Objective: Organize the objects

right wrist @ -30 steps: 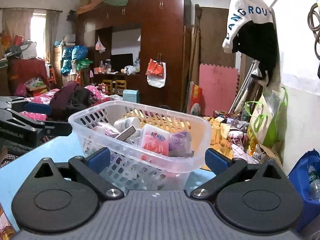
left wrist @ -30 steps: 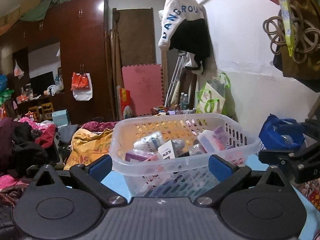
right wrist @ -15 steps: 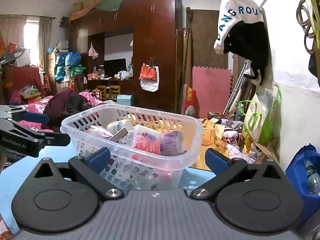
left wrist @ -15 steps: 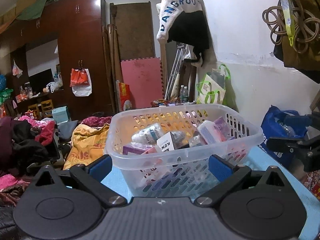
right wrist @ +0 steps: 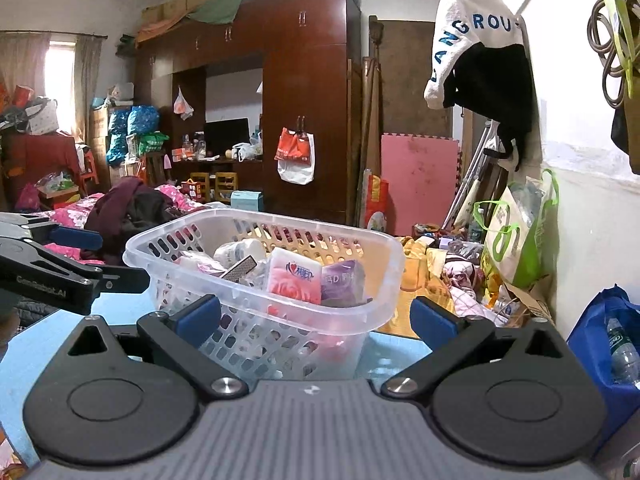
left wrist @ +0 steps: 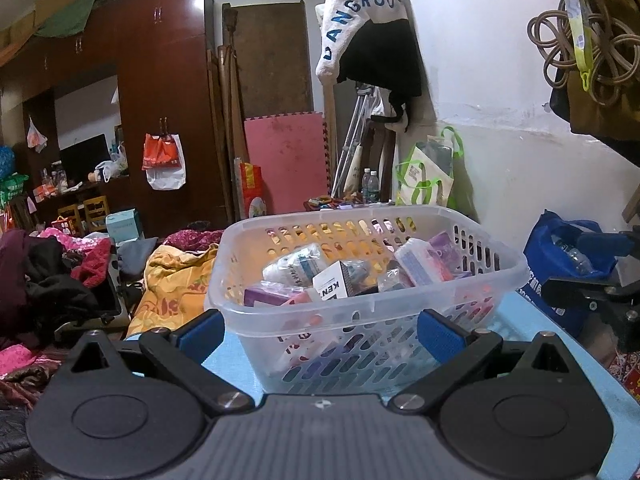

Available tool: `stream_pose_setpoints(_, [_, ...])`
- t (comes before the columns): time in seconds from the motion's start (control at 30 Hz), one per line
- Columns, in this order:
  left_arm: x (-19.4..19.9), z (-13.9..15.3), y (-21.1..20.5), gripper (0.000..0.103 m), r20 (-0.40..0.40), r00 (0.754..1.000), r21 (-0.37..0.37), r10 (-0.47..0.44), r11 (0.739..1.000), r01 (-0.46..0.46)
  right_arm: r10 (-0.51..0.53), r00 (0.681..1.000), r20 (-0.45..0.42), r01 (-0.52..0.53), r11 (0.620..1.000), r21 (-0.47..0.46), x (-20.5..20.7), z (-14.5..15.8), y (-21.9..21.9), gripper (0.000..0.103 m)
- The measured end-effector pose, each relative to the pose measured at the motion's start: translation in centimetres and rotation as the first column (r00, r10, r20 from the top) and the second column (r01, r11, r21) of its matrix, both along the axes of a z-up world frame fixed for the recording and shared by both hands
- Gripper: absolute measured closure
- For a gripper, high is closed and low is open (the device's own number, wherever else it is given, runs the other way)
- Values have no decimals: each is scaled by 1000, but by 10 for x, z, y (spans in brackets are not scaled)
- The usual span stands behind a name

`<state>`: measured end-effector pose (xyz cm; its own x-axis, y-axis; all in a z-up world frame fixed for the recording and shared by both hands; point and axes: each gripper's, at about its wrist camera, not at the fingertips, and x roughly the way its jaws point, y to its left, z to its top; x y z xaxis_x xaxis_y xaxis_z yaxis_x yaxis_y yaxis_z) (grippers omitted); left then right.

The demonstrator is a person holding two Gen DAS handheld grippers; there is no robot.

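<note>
Both tongs stand wide and hold nothing: the left gripper (left wrist: 320, 332) has its blue pads (left wrist: 438, 338) spread to either side of the near wall of the basket (left wrist: 372, 308), and the right gripper (right wrist: 316, 318) has its pads (right wrist: 200, 316) spread the same way at the basket's (right wrist: 380, 308) near corner. Neither pair of jaws appears to touch the plastic. The basket is a translucent, slotted plastic tub with a rolled rim, standing upright on a light blue table (left wrist: 236, 350), with both grippers just in front of it. It is loosely filled with small packets: a white box with black lettering (left wrist: 334, 284), a white wrapped roll (left wrist: 296, 266), a pink rose-printed pack (right wrist: 295, 276) and a purple pack (right wrist: 343, 282) beside it, the last two leaning against the near wall in the right wrist view. Probable hazards are as follows. The thin wall is likely to flex if a jaw closes on the rim alone, so the tub could slip or tilt. Contents lie unsecured and near rim height, so a tilt or a sudden push could spill them. The far edge of the table appears close behind the basket, so a forward shove may carry it over onto the cluttered floor. The two grippers approach from adjacent sides, and each shows at the edge of the other's view, so a collision is possible.
</note>
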<state>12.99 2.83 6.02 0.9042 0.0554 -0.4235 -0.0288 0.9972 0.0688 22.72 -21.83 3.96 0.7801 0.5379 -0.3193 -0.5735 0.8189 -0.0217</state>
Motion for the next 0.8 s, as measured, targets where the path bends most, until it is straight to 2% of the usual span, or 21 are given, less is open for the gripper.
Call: stream_pose_setpoints(0.8, [2, -2, -8, 0, -10, 1000, -1, -28, 1000, 28, 5, 1000, -17, -5, 1000, 18, -3, -3, -3, 0])
